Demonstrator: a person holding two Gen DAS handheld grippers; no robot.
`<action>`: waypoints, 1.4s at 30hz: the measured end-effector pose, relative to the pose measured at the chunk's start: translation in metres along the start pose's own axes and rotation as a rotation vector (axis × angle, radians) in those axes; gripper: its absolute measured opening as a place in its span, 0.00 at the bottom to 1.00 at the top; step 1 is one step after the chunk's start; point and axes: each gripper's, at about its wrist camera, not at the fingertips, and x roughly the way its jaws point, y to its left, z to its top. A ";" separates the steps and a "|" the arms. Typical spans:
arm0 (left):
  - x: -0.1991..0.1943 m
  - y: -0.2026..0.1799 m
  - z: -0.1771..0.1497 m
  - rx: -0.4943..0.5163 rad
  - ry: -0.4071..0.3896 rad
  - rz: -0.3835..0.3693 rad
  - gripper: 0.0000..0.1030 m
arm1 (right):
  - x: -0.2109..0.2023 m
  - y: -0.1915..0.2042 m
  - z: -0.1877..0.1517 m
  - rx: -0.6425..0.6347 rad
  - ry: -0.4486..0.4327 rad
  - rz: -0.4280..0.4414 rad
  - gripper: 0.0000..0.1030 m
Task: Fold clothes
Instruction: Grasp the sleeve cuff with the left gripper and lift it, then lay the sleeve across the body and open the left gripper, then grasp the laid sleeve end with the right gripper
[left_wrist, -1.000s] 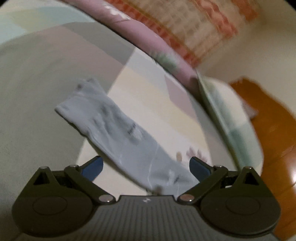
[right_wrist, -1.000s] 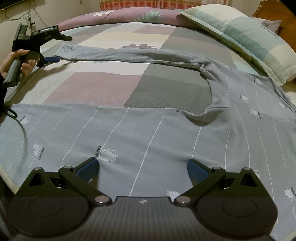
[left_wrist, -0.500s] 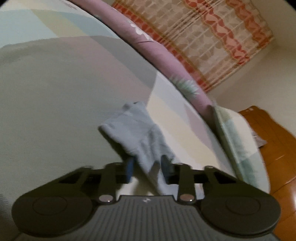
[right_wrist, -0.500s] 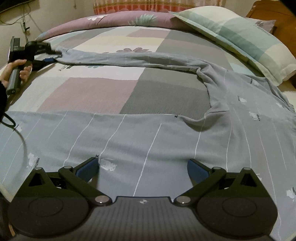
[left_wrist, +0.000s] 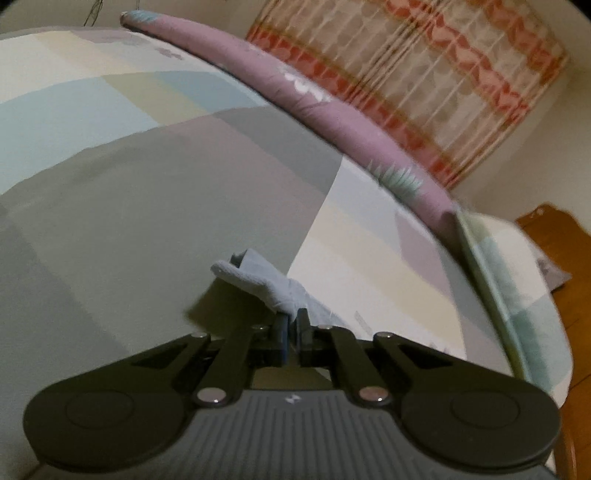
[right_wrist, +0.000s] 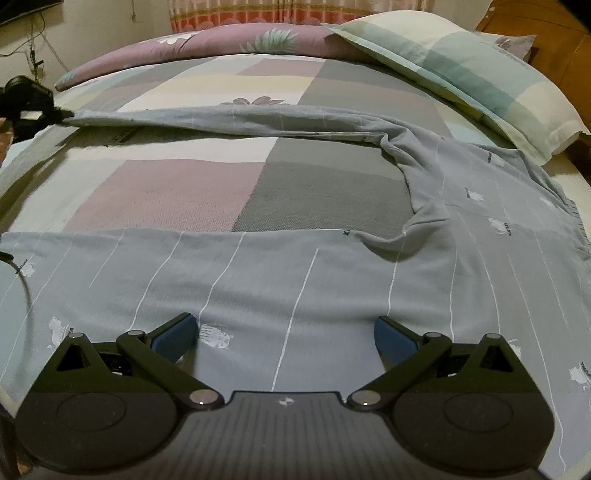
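Grey-blue striped cotton trousers (right_wrist: 295, 280) lie spread across the patchwork-quilted bed (right_wrist: 177, 192). At the far left, the left gripper (left_wrist: 291, 326) is clamped on one trouser leg's cuff (left_wrist: 255, 280). Nearer, the right gripper (right_wrist: 286, 338) hovers over the other leg, jaws apart.

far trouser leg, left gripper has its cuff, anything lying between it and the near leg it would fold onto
Nothing visible. The left gripper is shut on the cuff. Between the far leg and the near leg lies only bare patchwork bedspread. The pillow sits beyond, off that path.
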 end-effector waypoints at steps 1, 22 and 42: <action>-0.003 0.002 -0.002 -0.008 0.008 0.010 0.07 | 0.000 0.000 0.000 0.000 0.000 0.000 1.00; 0.004 -0.064 -0.044 0.409 0.068 0.069 0.52 | -0.024 -0.006 0.064 -0.093 0.013 0.045 0.90; 0.023 -0.073 -0.057 0.483 0.083 0.072 0.61 | 0.120 -0.020 0.157 -0.741 0.009 -0.074 0.28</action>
